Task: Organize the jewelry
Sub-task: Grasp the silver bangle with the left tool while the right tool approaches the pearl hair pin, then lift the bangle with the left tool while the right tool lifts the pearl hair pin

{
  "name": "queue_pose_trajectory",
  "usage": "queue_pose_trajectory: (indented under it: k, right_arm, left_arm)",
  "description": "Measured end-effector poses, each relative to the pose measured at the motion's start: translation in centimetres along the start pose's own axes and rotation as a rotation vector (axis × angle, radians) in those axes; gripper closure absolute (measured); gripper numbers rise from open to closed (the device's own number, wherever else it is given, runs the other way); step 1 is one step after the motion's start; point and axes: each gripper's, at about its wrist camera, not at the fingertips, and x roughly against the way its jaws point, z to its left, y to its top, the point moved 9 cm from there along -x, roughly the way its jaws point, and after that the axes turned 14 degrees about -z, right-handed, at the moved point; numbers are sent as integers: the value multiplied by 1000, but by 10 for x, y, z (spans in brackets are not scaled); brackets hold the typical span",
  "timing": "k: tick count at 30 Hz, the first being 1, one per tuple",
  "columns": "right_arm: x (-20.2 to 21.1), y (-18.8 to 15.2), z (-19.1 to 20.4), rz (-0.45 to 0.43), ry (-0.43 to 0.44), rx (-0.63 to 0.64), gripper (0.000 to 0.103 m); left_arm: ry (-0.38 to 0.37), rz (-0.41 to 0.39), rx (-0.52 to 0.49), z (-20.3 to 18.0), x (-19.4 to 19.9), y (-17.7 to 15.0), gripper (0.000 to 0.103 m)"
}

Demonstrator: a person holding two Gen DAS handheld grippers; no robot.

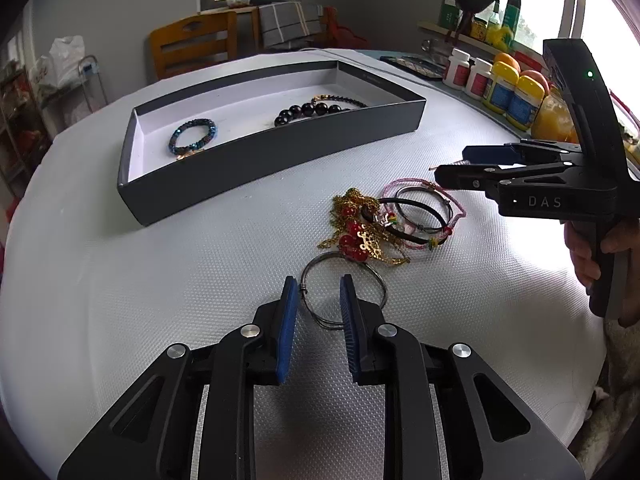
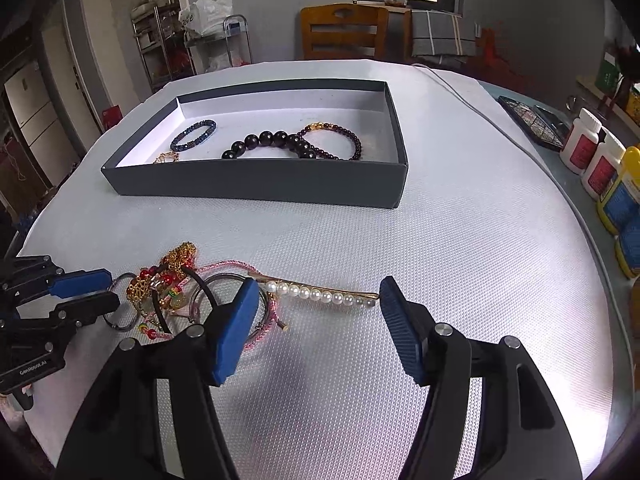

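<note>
Lying on the white textured table cover [image 1: 160, 300], a thin silver wire bangle [image 1: 344, 276] sits between the blue pads of the left gripper [image 1: 319, 292], its near arc passing through the gap; the pads stand a little apart on either side and do not visibly pinch the wire, so the tool reads as released around it. Just beyond the bangle is a tangled heap: a gold chain with red beads [image 1: 356, 228], a black cord bracelet [image 1: 412, 220] and a pink braided cord [image 1: 420, 188]. Only the left wrist view shows the right gripper [image 1: 452, 164] from the side, with a hand [image 1: 592, 256] around its grip and bottles [image 1: 508, 96] lined along the table's far right edge. Only the right wrist view shows a pearl hair clip [image 2: 320, 294] lying flat between the right gripper's [image 2: 316, 304] widely parted blue pads, which touch nothing; the clip's left end meets the pink cord. That view also shows the left gripper [image 2: 104, 290] at the far left, its tips at the silver ring. Farther back in both views stands the dark grey box [image 2: 256, 188] with a white floor, holding a blue beaded bracelet [image 2: 194, 134], a large black bead bracelet [image 2: 272, 144] and a small dark bead bracelet [image 2: 340, 138].
</note>
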Motion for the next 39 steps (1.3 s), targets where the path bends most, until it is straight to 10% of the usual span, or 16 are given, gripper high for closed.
queue_pose_trajectory:
  k: [8, 13, 16, 39]
  right_arm:
    - [3, 0, 1, -6, 9, 0, 41]
    - [5, -1, 0, -9, 12, 1, 41]
    - [6, 0, -2, -11, 12, -3, 41]
    - [18, 9, 3, -35, 43, 31, 41]
  left_arm:
    - [19, 6, -50, -5, -1, -1, 80]
    - [20, 11, -100, -12, 0, -3, 44]
    - [-19, 11, -85, -16, 1, -3, 39]
    - [-65, 0, -190, -39, 8, -2, 53]
